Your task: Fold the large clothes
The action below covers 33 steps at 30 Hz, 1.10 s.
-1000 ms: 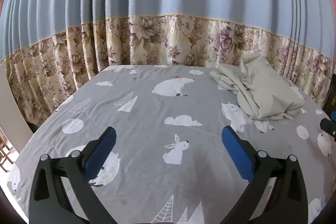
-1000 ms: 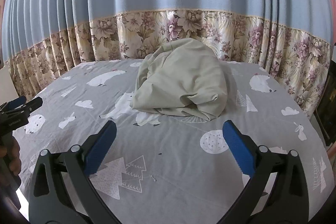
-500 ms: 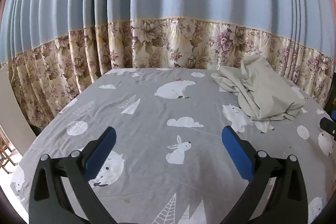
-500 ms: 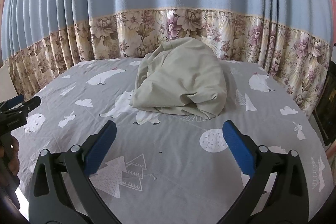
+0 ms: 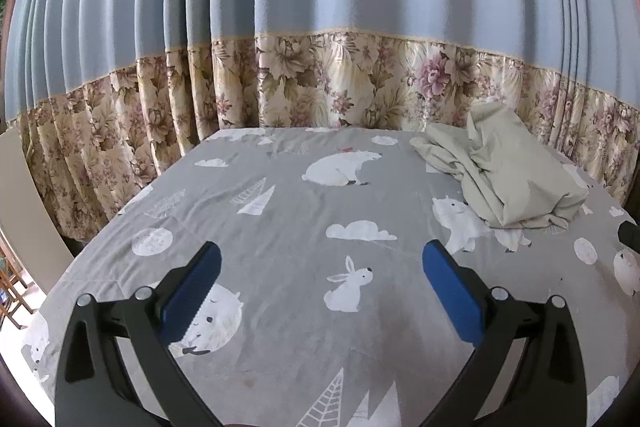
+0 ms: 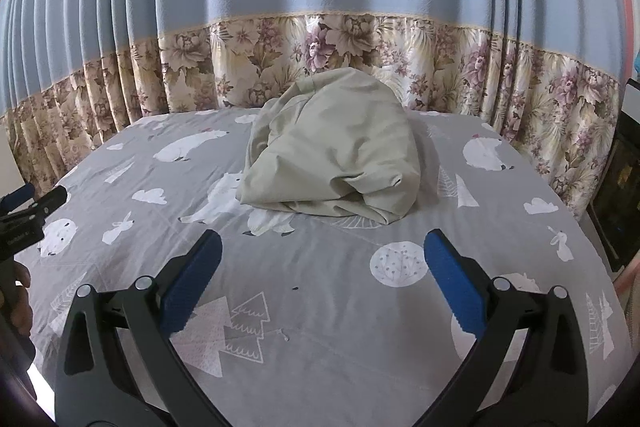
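Observation:
A crumpled pale beige garment [image 6: 332,155] lies in a heap on the far part of the bed. It also shows at the right of the left wrist view [image 5: 504,171]. My right gripper [image 6: 319,255] is open and empty, hovering above the sheet just short of the heap. My left gripper [image 5: 320,265] is open and empty, over bare sheet to the left of the garment. The left gripper also shows at the left edge of the right wrist view [image 6: 28,211], held in a hand.
The bed has a grey sheet [image 5: 280,227] printed with white bears, rabbits and trees. Blue curtains with a floral lower band [image 6: 320,47] hang close behind the bed. A dark object [image 6: 620,195] stands at the bed's right side.
Both views have shifted slightly; the left gripper has drawn back and risen a little. Both grippers stay open. The garment has not moved.

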Available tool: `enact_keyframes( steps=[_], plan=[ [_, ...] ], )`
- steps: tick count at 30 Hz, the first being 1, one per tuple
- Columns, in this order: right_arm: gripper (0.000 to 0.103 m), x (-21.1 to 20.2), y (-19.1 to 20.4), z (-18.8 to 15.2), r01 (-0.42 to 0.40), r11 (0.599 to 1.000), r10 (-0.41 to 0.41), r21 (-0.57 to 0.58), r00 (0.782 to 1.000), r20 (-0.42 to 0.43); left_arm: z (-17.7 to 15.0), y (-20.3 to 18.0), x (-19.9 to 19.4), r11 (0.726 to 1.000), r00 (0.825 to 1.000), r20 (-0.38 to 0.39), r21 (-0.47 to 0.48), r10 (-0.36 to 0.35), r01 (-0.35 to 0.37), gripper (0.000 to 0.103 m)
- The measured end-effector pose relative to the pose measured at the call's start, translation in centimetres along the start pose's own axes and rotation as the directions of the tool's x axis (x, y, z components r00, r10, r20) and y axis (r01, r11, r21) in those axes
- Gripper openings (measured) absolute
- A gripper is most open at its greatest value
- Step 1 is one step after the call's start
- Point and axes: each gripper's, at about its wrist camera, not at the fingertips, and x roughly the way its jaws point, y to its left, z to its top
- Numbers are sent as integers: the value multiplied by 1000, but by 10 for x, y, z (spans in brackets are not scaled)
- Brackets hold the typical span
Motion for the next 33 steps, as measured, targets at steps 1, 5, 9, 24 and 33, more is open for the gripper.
enact_keyframes(
  steps=[1,5,9,24,33],
  plan=[
    [100,0,0,0,0,1000,0,0,1000,0,0,0,0,1000,1000,-1,-2,-1,1,101],
    [100,0,-1,1,7,1000,-7,5,1000,-3,0,0,0,1000,1000,-3,-4,8,-8,101],
    [100,-1,-3,1,13,1000,-13,13,1000,-5,0,0,-1,1000,1000,0,-4,9,-9,101],
    [100,2,-6,3,20,1000,-19,23,1000,-13,0,-3,0,1000,1000,-12,9,14,-14,101],
    [100,3,-6,3,17,1000,-17,21,1000,-13,0,-3,0,1000,1000,-15,7,14,-13,101]
  ],
)
